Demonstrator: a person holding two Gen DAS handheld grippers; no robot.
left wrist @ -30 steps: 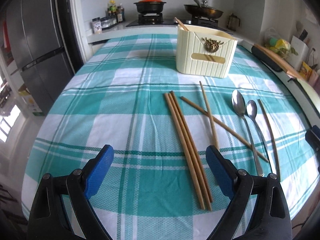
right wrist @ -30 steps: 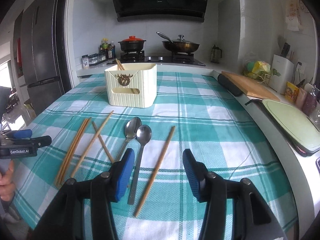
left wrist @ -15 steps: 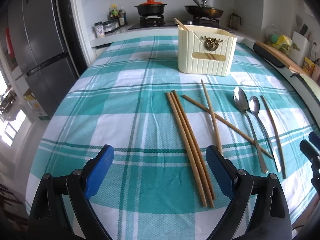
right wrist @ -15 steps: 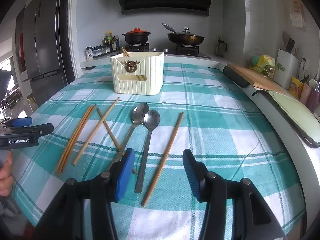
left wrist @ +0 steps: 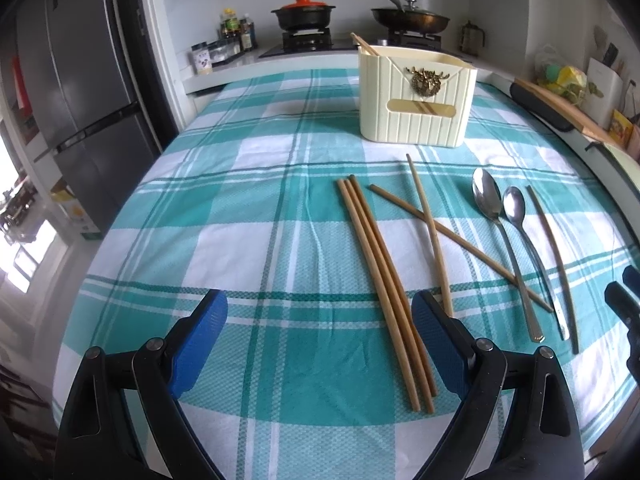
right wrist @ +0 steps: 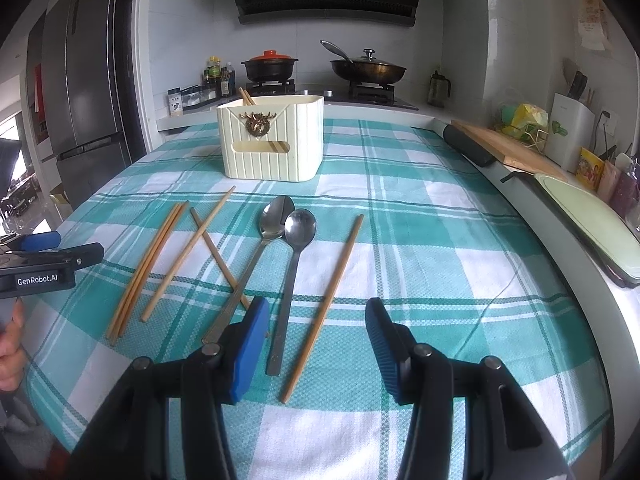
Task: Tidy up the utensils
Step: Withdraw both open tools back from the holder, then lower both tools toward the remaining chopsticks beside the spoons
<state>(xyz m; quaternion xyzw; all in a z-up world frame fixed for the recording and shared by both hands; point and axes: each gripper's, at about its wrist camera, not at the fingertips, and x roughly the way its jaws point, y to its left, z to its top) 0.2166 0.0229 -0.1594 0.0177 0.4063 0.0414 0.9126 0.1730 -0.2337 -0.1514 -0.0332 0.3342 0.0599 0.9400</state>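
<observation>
Desk (left wrist: 248, 216) under teal-and-white checked cloth. Left gripper (left wrist: 320, 338) hovers over the near edge, jaws wide, nothing between them. Right gripper (right wrist: 318, 338) likewise above the cloth, jaws parted and empty; the lone chopstick (right wrist: 325, 304) and the smaller spoon's handle lie on the cloth in view between its blue pads.

Cream utensil holder (left wrist: 416, 98) stands upright at the far side of the desk, chopstick tips showing above its rim. Three chopsticks (left wrist: 384, 288) lie bundled side by side; two crossed chopsticks (left wrist: 430, 222) lie just right of them. Two metal spoons (right wrist: 286, 226), bowls touching, lie between the crossed pair and the lone chopstick.
</observation>
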